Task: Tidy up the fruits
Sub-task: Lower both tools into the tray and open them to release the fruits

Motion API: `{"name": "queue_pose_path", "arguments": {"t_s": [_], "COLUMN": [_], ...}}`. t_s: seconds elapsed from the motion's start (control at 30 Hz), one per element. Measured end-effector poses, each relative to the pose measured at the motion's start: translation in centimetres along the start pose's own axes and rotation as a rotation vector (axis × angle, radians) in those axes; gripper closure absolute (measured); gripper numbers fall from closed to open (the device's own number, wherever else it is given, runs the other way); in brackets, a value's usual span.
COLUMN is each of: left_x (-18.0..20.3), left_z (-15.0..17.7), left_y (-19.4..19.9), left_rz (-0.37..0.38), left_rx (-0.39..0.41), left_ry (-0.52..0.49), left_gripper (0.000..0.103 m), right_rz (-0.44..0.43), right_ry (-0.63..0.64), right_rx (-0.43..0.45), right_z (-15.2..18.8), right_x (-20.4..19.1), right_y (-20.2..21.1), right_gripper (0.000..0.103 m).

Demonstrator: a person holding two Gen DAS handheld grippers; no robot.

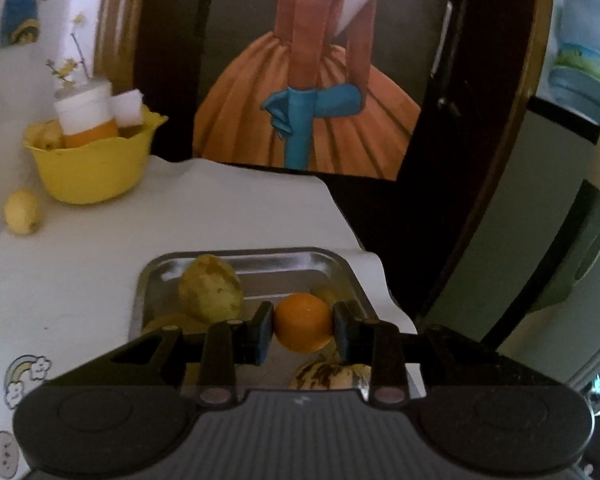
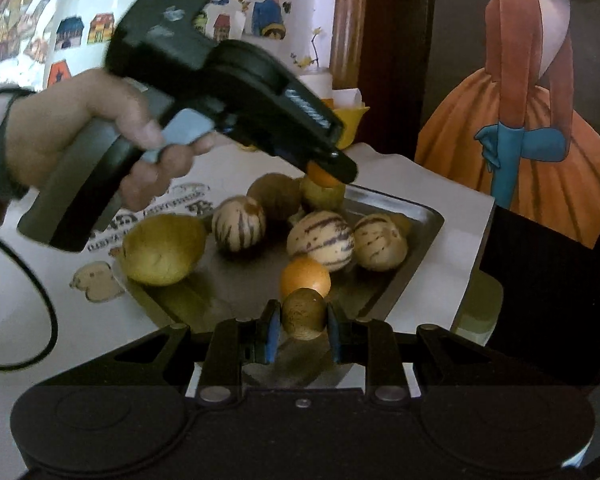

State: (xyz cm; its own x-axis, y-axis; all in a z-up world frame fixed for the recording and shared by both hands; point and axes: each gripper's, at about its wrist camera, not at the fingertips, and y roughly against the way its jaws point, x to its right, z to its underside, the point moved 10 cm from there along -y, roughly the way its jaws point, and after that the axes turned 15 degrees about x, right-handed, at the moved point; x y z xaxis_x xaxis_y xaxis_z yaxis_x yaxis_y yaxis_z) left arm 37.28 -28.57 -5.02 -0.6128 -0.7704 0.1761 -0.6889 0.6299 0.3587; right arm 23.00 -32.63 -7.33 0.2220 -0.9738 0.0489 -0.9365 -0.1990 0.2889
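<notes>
Left claw pinches an orange above the steel tray, right claw pinches a brown fruit over the tray's near edge; I'd lift both straight up, clear of the striped melons.

Crowded metal tray ahead of the right gripper: striped melons, orange and the left gripper blocking. Open white tabletop ahead-left of that gripper, up to yellow bowl.
</notes>
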Motion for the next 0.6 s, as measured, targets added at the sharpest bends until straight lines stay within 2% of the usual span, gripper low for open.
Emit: {"name": "queue_pose_path", "arguments": {"t_s": [0.37,0.6], "left_x": [-0.4,-0.9], "left_z": [1.4,1.9], "left_y": [-2.1,-2.7], "left_rz": [-0.021,-0.061], "left_rx": [-0.057,-0.101], "left_ry": [-0.01,-0.016], "left_gripper": [0.068,0.068], "right_rz": [0.019,0.024], "right_ry": [-0.038,-0.054], "right_rx": [-0.031,-0.035], "right_z": [0.5,0.5], "right_x": [0.2,0.0], "right_y": [-1.0,-1.3], "right_gripper": [0.077,0.076]}}
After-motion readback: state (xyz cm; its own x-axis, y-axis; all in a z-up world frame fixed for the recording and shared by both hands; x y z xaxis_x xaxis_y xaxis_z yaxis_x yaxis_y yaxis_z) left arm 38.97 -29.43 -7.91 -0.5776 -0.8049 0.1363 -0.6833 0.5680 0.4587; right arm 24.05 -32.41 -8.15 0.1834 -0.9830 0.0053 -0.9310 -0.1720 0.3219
